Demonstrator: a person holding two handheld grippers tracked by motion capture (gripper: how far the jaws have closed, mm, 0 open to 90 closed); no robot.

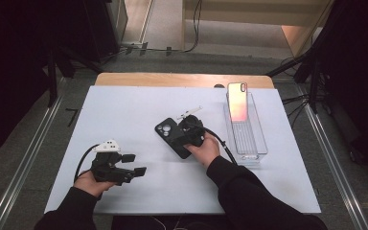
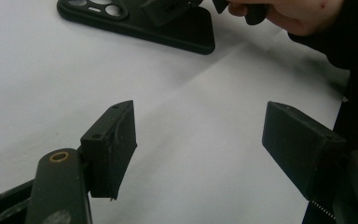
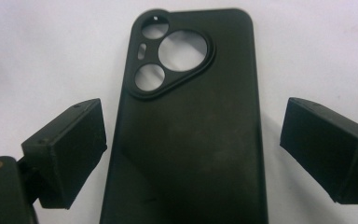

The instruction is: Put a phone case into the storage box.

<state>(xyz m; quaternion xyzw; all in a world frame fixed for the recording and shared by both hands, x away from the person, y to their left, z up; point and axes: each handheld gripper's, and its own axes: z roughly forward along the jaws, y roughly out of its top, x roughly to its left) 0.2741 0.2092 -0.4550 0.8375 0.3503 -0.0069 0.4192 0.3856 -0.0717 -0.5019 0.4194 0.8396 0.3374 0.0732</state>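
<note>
A black phone case (image 1: 172, 137) lies flat on the white table, camera cut-outs toward the far left. My right gripper (image 1: 186, 135) hovers over its near end, open; in the right gripper view the case (image 3: 191, 140) lies between the two spread jaws, and neither pad touches it. My left gripper (image 1: 135, 164) rests near the table's front left, open, with bare table between its jaws (image 2: 200, 154). The left gripper view shows the case (image 2: 168, 32) and the right hand farther off. A second phone (image 1: 237, 101) with a pink-orange back leans upright in a clear tray (image 1: 249, 143).
The white table top (image 1: 124, 115) sits on a wooden board whose far edge shows. A cable (image 1: 224, 146) trails from the right gripper toward the clear tray. Dark stands and floor rails flank the table on both sides.
</note>
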